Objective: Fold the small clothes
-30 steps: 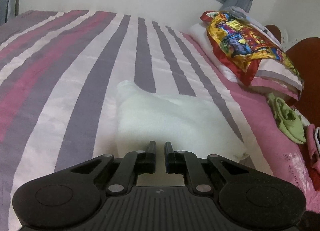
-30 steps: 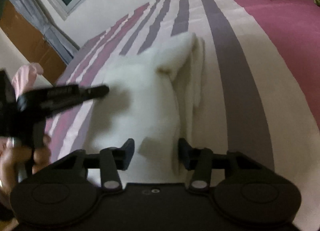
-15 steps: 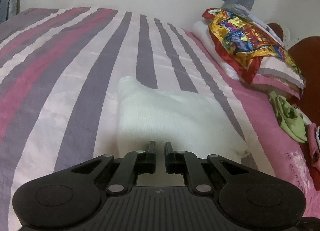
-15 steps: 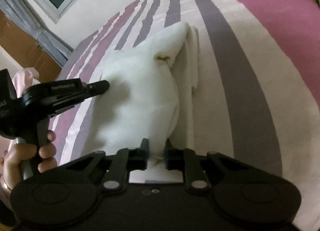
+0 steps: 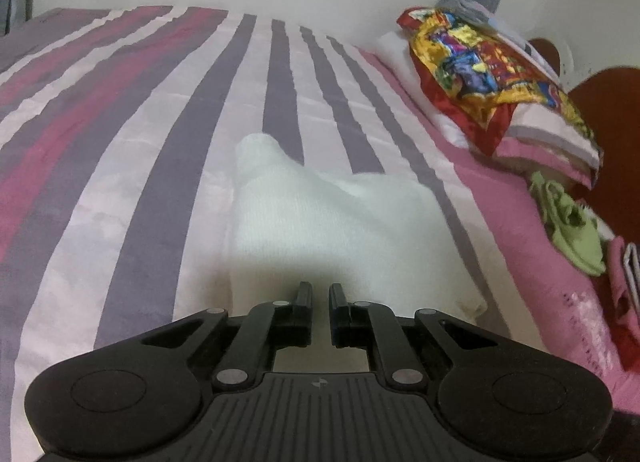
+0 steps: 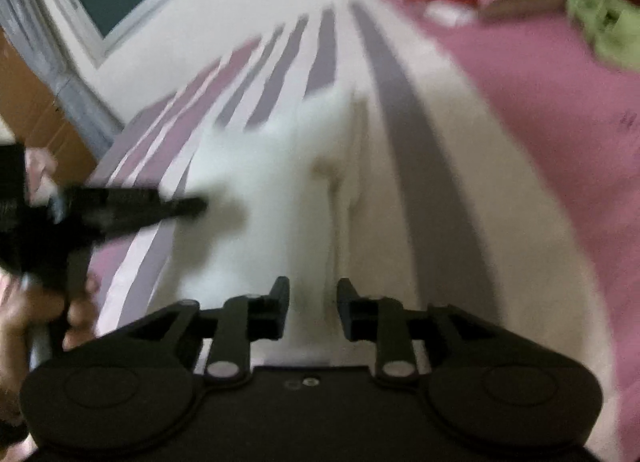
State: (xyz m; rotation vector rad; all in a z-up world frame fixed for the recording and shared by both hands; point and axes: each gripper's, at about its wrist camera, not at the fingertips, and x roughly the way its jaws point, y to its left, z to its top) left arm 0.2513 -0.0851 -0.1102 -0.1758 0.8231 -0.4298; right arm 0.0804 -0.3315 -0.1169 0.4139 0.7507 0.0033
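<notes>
Fold step on white garment (image 5: 328,222): left gripper (image 5: 319,294) fingers nearly closed, edge apparently pinned on bed (image 5: 120,166). Right gripper (image 6: 312,294) fingers just reopened partway w/ cloth between, unpinched; next needs a fresh grip.

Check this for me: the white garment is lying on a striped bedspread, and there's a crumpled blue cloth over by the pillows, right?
Not quite. The crumpled cloth by the pillows is green, not blue; the left wrist view shows it clearly. The rest holds: the white garment lies on the striped bedspread.

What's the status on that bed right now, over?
Left gripper shut, at edge of white garment. Right gripper just opening, garment between its jaws. Nothing in the way; green cloth lies well aside.
</notes>
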